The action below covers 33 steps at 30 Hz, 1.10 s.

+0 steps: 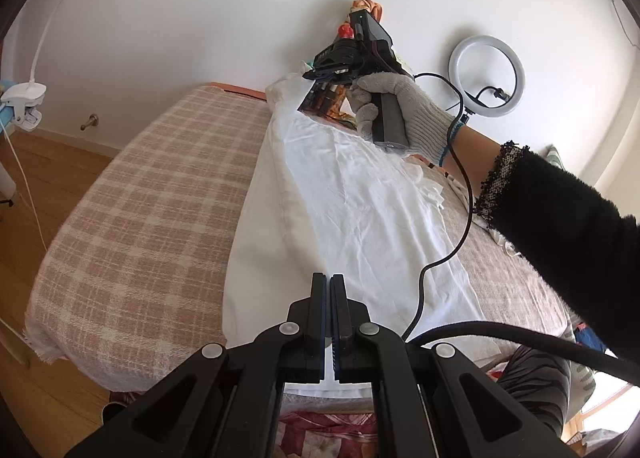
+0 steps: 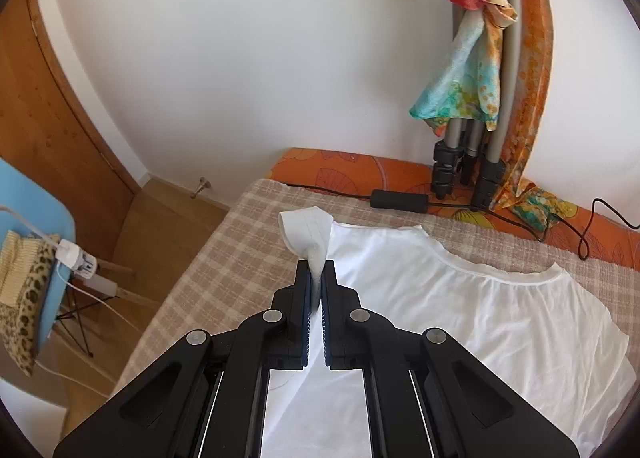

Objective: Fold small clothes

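Note:
A white T-shirt (image 1: 352, 193) lies spread on the checked blanket (image 1: 152, 193) of a bed. My left gripper (image 1: 330, 278) is shut at the shirt's near edge, pinching its fabric; the fold rises from its tips. In the left wrist view a gloved hand holds my right gripper (image 1: 320, 77) at the shirt's far end. In the right wrist view my right gripper (image 2: 316, 264) is shut on the shirt's sleeve (image 2: 308, 230), lifted above the shirt body (image 2: 460, 310). The neckline (image 2: 496, 270) lies to the right.
A tripod (image 2: 472, 161) draped with an orange scarf (image 2: 532, 69) and a black adapter (image 2: 400, 199) with cables stand at the bed's far edge. A ring light (image 1: 486, 75) is by the wall. A blue chair (image 2: 36, 242) and wooden floor (image 1: 24, 177) lie left.

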Tool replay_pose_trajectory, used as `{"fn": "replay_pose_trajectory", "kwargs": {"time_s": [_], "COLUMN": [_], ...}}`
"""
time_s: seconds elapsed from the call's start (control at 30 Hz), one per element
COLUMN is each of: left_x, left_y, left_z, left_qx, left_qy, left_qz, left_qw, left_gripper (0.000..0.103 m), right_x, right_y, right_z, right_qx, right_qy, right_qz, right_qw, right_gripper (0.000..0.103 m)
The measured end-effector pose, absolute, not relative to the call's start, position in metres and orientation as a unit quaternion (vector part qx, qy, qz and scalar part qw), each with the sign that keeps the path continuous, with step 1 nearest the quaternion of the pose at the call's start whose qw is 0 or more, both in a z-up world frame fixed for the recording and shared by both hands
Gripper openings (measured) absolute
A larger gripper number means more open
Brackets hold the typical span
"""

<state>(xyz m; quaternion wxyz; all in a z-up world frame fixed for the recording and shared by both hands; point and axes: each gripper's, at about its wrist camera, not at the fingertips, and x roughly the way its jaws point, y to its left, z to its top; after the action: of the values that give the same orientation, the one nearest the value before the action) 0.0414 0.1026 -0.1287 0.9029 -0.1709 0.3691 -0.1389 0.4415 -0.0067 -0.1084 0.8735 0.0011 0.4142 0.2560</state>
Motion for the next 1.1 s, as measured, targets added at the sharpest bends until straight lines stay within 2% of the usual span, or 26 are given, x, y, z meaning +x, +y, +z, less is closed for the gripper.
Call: {"fn": "replay_pose_trajectory", "kwargs": {"time_s": [0.2,0.47,0.5,0.53,0.6,0.67,0.8,1.03,1.1], "left_x": [0.044,0.044,0.044,0.045,0.044,0.041,0.035,0.027,0.025], "left_y": [0.059,0.049,0.049,0.049,0.049,0.048,0.047,0.047,0.046], "left_z": [-0.142,-0.146,-0.146,-0.147,-0.147,-0.145,-0.140,-0.140,-0.139], "left_qx": [-0.115,-0.104,-0.107,-0.110,-0.113,-0.107,-0.090,-0.055,-0.046], "left_qy": [0.404,0.418,0.420,0.423,0.423,0.419,0.410,0.403,0.402], "left_qz": [-0.168,-0.181,-0.185,-0.189,-0.192,-0.193,-0.190,-0.167,-0.162], "left_qw": [0.892,0.884,0.882,0.879,0.878,0.881,0.888,0.898,0.900], "left_gripper": [0.000,0.000,0.005,0.014,0.023,0.023,0.024,0.025,0.025], "right_x": [0.449,0.446,0.445,0.446,0.446,0.445,0.436,0.416,0.408], "right_y": [-0.053,-0.070,-0.072,-0.074,-0.077,-0.080,-0.090,-0.119,-0.131], "right_z": [-0.141,-0.167,-0.167,-0.168,-0.166,-0.161,-0.143,-0.104,-0.091], "right_qx": [0.015,-0.017,-0.016,-0.012,-0.006,-0.008,0.000,0.023,0.030], "right_qy": [0.452,0.471,0.472,0.476,0.481,0.477,0.458,0.436,0.430], "right_qz": [0.198,0.133,0.133,0.136,0.141,0.140,0.147,0.154,0.157], "right_qw": [0.870,0.872,0.871,0.869,0.865,0.868,0.877,0.886,0.889], "right_gripper": [0.003,0.004,0.004,0.005,0.008,0.013,0.031,0.032,0.036]}}
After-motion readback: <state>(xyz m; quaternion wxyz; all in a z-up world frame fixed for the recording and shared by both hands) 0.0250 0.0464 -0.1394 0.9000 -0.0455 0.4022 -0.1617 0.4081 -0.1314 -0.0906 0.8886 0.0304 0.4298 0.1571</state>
